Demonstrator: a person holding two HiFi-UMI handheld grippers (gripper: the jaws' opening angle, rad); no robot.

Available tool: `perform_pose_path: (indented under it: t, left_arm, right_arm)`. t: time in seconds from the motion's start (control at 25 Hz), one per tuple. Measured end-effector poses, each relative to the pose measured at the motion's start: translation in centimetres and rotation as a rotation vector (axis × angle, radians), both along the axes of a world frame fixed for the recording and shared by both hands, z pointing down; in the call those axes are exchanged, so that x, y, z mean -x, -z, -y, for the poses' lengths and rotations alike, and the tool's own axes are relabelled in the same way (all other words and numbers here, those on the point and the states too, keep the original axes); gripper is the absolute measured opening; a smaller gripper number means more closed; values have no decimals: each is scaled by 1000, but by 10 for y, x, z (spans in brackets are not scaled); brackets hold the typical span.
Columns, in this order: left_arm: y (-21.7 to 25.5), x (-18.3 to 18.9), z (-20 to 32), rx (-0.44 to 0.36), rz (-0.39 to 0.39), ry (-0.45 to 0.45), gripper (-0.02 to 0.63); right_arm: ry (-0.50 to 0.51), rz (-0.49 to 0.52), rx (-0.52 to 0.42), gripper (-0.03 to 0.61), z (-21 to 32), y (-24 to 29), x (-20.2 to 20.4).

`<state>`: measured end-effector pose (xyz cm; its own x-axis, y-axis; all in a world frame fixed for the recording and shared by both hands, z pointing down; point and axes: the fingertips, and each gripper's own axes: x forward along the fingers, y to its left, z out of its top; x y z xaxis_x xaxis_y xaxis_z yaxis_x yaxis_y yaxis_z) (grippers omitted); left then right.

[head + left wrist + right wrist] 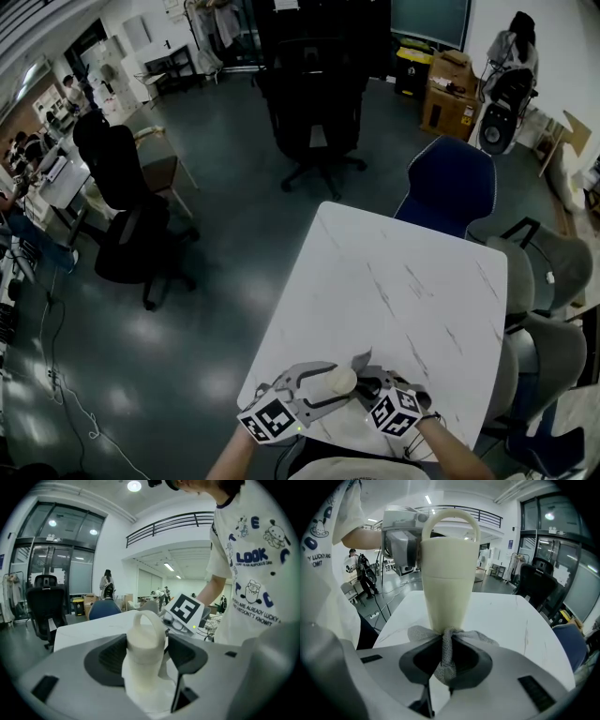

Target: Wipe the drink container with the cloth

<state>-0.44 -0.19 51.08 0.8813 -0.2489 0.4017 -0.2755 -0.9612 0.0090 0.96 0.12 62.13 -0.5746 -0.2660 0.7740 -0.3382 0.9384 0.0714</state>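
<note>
A cream drink container (339, 380) with a loop handle is held on its side above the near edge of the white marble table (394, 291). My left gripper (328, 382) is shut on it, jaws wide around its body (144, 644). My right gripper (367, 375) is shut on a grey mesh cloth (361, 359). In the right gripper view the cloth (446, 660) is bunched between the jaws and touches the container's narrow lower end (449, 578). The left gripper (401, 541) shows behind the container's top there.
A blue chair (452, 183) stands at the table's far end and grey chairs (548, 272) line its right side. A black office chair (314, 112) is farther back on the dark floor. The person's white printed shirt (253, 573) is close at the right of the left gripper view.
</note>
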Motion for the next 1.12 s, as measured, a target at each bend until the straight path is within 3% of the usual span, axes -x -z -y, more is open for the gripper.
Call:
perform_pose_path:
  t: [0.24,0.64,0.84,1.12]
  left_arm:
    - [-3,6,2,38,-20,205,272]
    - [-5,12,7,10,-8,511,287]
    - [-5,3,6,31,-32,541,287]
    - [4,3,12,-18,-27,639,284]
  right_arm:
    - [-1,-9,4,57,-1,-6,2]
    - [-7,-13,1,57,-2,-5,1]
    - [-7,-14,-1,57,-2,-6,2]
    - [-12,-14,-1,57,-3,-6,1]
